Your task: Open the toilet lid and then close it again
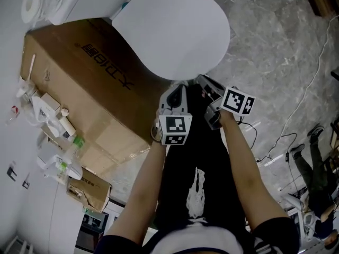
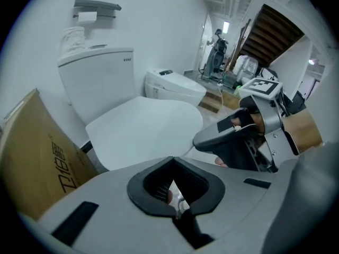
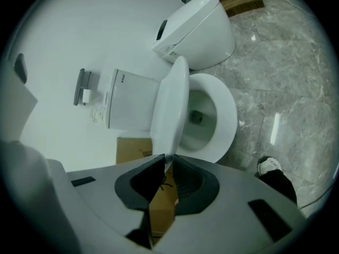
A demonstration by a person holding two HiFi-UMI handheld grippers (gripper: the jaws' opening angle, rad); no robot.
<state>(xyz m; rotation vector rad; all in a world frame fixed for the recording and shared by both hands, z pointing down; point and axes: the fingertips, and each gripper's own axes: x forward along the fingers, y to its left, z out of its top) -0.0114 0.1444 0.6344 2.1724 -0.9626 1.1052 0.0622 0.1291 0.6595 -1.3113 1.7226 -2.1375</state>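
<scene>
**Item: toilet lid, hinged, part-raised**

**Location.** The toilet lid (image 1: 169, 30) stands tilted up from its bowl (image 3: 231, 115). It is hinged at the rear against the tank (image 2: 98, 78), and its front rim points toward the person. The bowl lies open beneath it in the right gripper view.

**Handling (judged).** The lid is a rigid moulded shell, probably light for its spread, with a smooth glossy surface that is likely slick under the pads. It should swing freely on the hinge and is liable to drop and bang if let go partway. The best hold is the thin front rim, farthest from the hinge, pinched across its thickness. The broad flat face offers no purchase.

**Grippers.**
- The right gripper (image 3: 167, 160) has its jaws narrowly apart, with the lid's front rim entering between the tips. It appears to pinch that rim.
- The left gripper (image 2: 172, 160) has its jaws fully together and holds nothing. It sits just beside the right gripper, near the same rim.

**Count.**
- Lids in work: one.
- Toilets: two. The second toilet (image 3: 196, 30) stands closed, well apart on the marble floor.
- Tanks: one in view.
- Hand-held grippers: two.
- Large cardboard box (image 1: 85, 78): one, just beside the bowl.
- Wall paper holder (image 2: 95, 9): one.
</scene>
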